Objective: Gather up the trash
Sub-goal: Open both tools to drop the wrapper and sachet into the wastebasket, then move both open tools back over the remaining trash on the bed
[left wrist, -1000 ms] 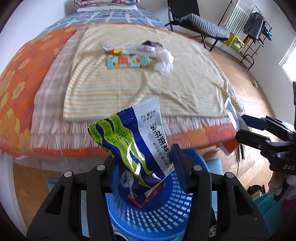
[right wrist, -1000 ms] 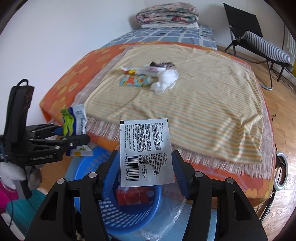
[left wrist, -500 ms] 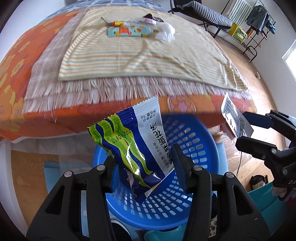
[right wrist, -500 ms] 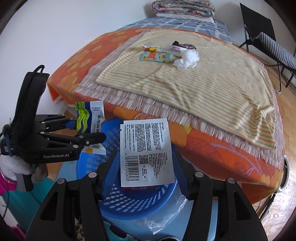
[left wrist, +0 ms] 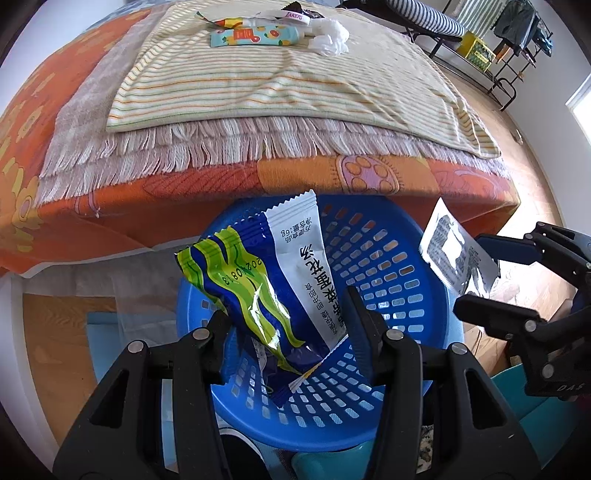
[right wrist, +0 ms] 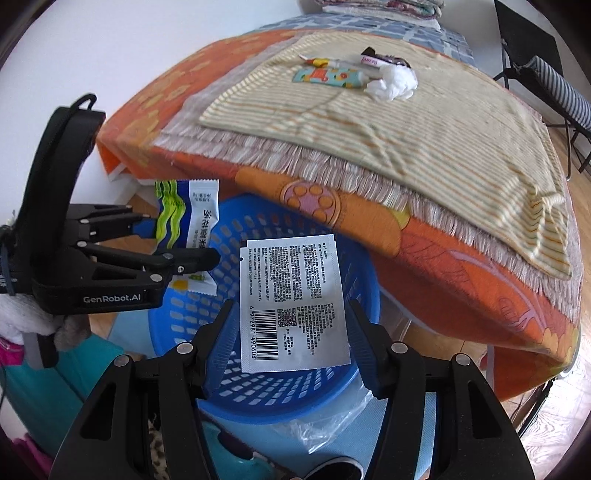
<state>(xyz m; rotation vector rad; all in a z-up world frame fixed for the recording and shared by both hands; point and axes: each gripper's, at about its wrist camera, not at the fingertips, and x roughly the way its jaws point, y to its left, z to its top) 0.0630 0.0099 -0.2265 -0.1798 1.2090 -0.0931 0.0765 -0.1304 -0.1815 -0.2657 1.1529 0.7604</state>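
Note:
My left gripper [left wrist: 286,325] is shut on a blue, green and white snack packet [left wrist: 266,284] and holds it over the blue plastic basket [left wrist: 388,258]. My right gripper [right wrist: 291,332] is shut on a silver sachet with a barcode [right wrist: 291,299], also above the basket [right wrist: 258,391]. Each gripper shows in the other's view, the left one [right wrist: 177,243] with its packet [right wrist: 188,221], the right one [left wrist: 491,280] with its sachet [left wrist: 454,258]. More trash lies on the bed: a teal wrapper [left wrist: 255,37], a thin wrapper [left wrist: 225,23] and crumpled white tissue [left wrist: 330,35].
The bed with an orange cover [left wrist: 33,206] and a striped blanket [left wrist: 295,85] stands just behind the basket. A clear plastic bag [right wrist: 332,424] lies on the floor by the basket. A folding chair [right wrist: 546,74] and a clothes rack [left wrist: 517,33] stand at the far right.
Both grippers have moved down and forward from bed height to just over the basket, still holding their packets. The basket now fills the lower middle of both views.

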